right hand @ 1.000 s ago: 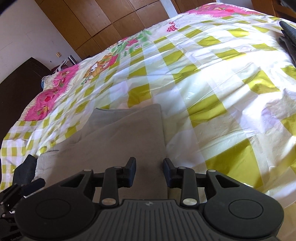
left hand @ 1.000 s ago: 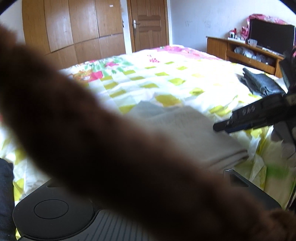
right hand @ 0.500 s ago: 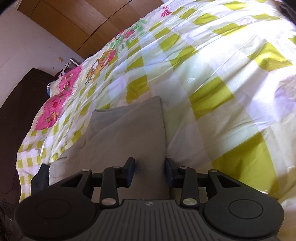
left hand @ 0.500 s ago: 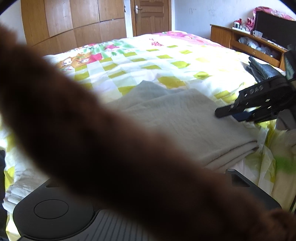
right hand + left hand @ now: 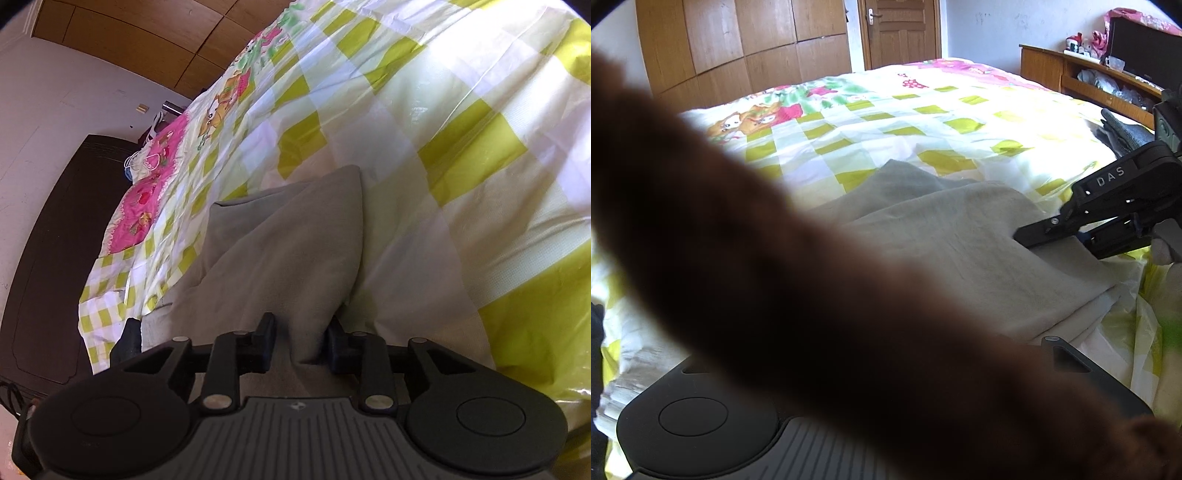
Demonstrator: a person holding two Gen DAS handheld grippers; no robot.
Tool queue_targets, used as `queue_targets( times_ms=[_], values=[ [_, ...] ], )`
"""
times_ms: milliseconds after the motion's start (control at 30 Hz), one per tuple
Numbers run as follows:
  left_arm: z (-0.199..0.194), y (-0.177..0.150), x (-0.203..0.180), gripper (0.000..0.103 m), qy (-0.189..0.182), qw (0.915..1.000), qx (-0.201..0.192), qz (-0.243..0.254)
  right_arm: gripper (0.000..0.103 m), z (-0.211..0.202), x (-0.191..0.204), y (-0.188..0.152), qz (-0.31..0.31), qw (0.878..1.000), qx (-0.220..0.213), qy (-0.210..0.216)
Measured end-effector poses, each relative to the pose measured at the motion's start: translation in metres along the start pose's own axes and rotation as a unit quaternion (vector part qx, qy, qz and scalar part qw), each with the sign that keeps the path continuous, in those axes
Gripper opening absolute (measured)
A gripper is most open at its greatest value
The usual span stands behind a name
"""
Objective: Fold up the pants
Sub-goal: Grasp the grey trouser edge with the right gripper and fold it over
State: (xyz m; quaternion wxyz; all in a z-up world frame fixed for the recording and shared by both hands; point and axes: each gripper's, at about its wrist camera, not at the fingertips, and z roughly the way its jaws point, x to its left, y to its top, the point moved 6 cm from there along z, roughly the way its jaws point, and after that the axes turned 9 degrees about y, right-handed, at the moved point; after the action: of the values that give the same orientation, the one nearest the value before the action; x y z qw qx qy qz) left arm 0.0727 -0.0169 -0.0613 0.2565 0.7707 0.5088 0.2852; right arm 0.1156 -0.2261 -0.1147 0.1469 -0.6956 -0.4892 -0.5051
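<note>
— Between the right gripper's [image 5: 301,341] parted black fingers, a ridge of the folded grey cotton pants [image 5: 291,251], unclamped, on the checked yellow-and-white bedspread [image 5: 461,155].

— Progress?

— Apparently mostly folded; final tidying left. A blurred brown object [image 5: 798,295] hides the left gripper's fingers: state unknowable.

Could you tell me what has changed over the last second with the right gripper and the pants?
The right gripper has come down onto the near edge of the grey pants, its fingers now straddling a fold. The pants stayed folded on the bed.
</note>
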Motion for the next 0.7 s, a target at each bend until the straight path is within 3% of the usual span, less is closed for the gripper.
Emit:
queue_targets(
  times_ms=[33,100,267,400,500,700],
  values=[
    [0.003,-0.002,-0.001,0.070,-0.002,1.0000,0.005,0.000,0.042,0.000,0.000,0.001,0.002,1.000,-0.002,0.001],
    [0.005,-0.005,-0.004,0.070,0.003,0.9999,0.010,0.002,0.023,-0.009,-0.003,0.005,0.017,0.999,-0.025,0.008],
    [0.002,-0.004,-0.024,0.070,-0.020,0.9997,0.010,-0.001,0.022,-0.043,-0.014,0.018,0.059,0.994,-0.090,0.031],
    [-0.002,0.000,-0.051,0.070,-0.036,0.9987,-0.011,0.033,0.021,-0.060,-0.005,0.025,0.041,0.993,-0.113,0.019],
    [-0.008,0.006,-0.051,0.071,-0.054,0.9981,-0.021,0.022,0.021,-0.068,-0.001,0.030,0.013,0.993,-0.117,-0.021],
    [-0.021,0.017,-0.022,0.071,-0.016,0.9982,-0.057,0.008,0.021,-0.071,0.034,0.033,-0.031,0.992,-0.116,-0.028]
  ],
)
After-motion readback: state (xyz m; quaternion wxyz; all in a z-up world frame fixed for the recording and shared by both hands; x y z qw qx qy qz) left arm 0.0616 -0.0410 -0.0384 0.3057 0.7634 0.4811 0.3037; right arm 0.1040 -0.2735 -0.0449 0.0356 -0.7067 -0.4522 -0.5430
